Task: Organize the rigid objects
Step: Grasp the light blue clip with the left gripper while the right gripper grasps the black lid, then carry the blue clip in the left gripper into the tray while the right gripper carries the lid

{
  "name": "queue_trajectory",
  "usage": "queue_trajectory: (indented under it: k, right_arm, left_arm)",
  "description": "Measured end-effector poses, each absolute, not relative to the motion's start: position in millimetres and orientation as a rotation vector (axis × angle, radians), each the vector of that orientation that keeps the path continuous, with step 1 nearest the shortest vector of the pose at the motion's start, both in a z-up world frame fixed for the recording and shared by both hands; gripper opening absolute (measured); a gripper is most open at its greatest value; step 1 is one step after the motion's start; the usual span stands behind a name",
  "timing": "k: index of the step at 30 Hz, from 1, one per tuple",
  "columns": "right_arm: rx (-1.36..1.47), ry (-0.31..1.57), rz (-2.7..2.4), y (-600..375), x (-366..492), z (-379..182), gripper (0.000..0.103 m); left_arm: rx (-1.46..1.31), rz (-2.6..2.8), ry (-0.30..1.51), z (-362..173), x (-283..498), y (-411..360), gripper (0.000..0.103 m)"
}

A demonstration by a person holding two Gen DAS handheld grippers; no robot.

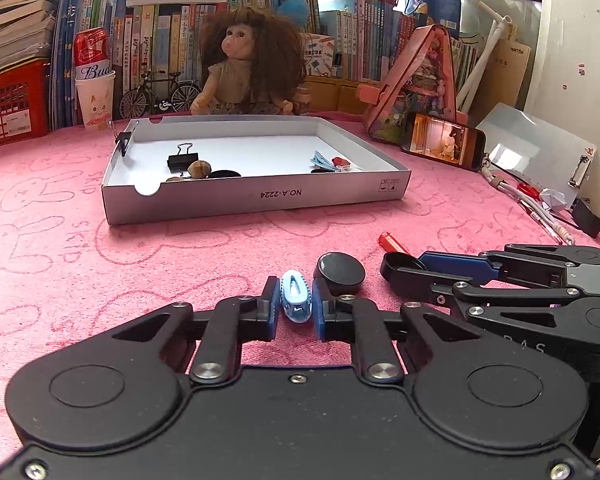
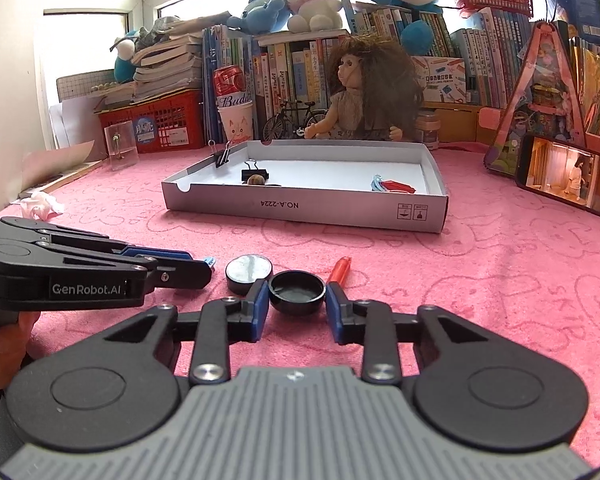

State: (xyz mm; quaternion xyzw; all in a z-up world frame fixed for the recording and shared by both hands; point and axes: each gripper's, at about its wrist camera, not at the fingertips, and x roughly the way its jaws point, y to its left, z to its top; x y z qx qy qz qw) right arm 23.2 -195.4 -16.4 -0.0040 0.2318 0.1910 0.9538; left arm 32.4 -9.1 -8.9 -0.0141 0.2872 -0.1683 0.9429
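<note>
Nearest the left wrist camera, the left gripper [image 1: 296,300] has its blue pads pressed against both sides of a light blue hair clip [image 1: 296,297] resting on the pink towel [image 1: 100,264]. At the clip's 2 o'clock, just beside it, lies a black round lid [image 1: 341,273], tilted. The right gripper [image 2: 297,300] brackets an upturned black cap [image 2: 297,291], its pads close at either side; whether they touch it, I cannot tell. A red lighter [image 2: 339,269] lies at that cap's 1 o'clock. The white box [image 1: 256,196] sits well apart at 12 o'clock, holding a black binder clip [image 1: 183,160], a brown stone [image 1: 199,169], and blue and red clips [image 1: 330,162] near its right wall. A doll [image 1: 244,68] sits behind the box.
</note>
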Motion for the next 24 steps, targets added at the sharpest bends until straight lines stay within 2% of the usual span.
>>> queue_trajectory:
  k: [24]
  right_arm:
    - [0.002, 0.437, 0.328, -204.1, 20.9, -12.4, 0.036]
  left_arm:
    - [-0.053, -0.306, 0.578, -6.2, 33.3, -3.0, 0.016]
